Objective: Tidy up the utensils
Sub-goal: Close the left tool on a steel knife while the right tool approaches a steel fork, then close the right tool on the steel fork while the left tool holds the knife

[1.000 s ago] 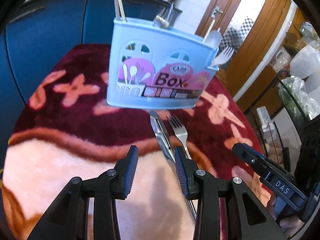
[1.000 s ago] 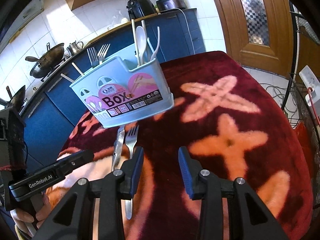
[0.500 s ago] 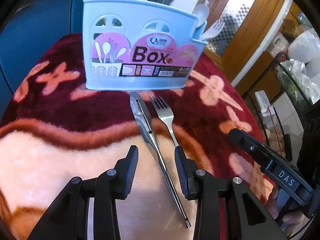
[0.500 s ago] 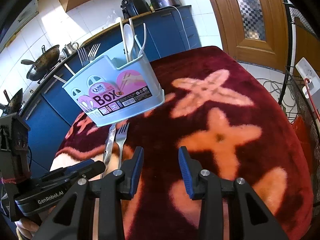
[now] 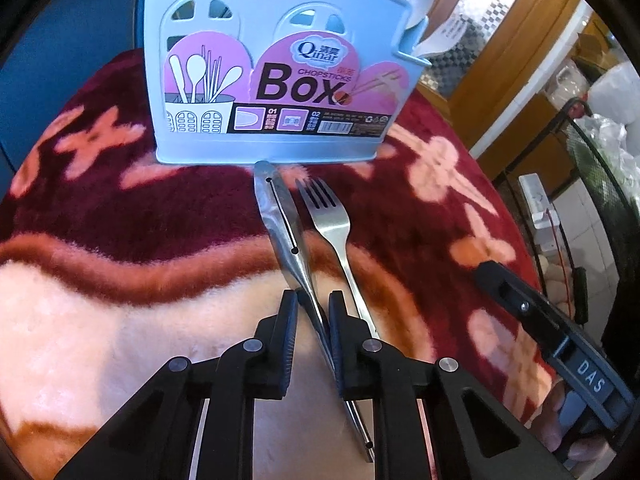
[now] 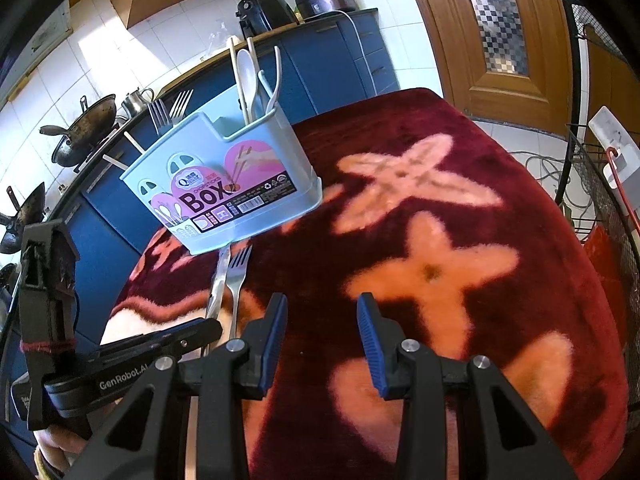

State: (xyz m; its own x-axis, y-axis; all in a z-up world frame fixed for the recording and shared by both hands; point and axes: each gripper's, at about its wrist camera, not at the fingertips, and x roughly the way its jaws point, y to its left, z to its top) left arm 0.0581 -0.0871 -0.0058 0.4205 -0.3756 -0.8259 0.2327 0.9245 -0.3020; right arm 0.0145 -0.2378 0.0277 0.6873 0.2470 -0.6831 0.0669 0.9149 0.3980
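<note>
A pale blue utensil box [image 5: 272, 60] marked "Box" stands on the red-and-peach blanket [image 5: 120, 208], holding forks, spoons and chopsticks. In front of it a steel knife [image 5: 280, 216] and a steel fork [image 5: 330, 220] lie side by side, tips toward the box. My left gripper [image 5: 313, 300] straddles the knife's handle and its jaws are closing; the handle lies against the right pad, with a gap to the left pad. The fork's handle runs just outside the right finger. My right gripper [image 6: 322, 304] hovers open over bare blanket, right of the fork [image 6: 238, 268] and knife [image 6: 218, 280].
A blue kitchen counter with woks [image 6: 84, 128] and an air fryer [image 6: 260, 12] runs behind the table. A wooden door [image 6: 480, 40] stands at the back right. A black wire rack [image 6: 600, 208] sits past the table's right edge.
My left gripper has moved forward and down toward the box until the knife's handle lies between its jaws, which have narrowed. The right gripper has stayed put and open.
</note>
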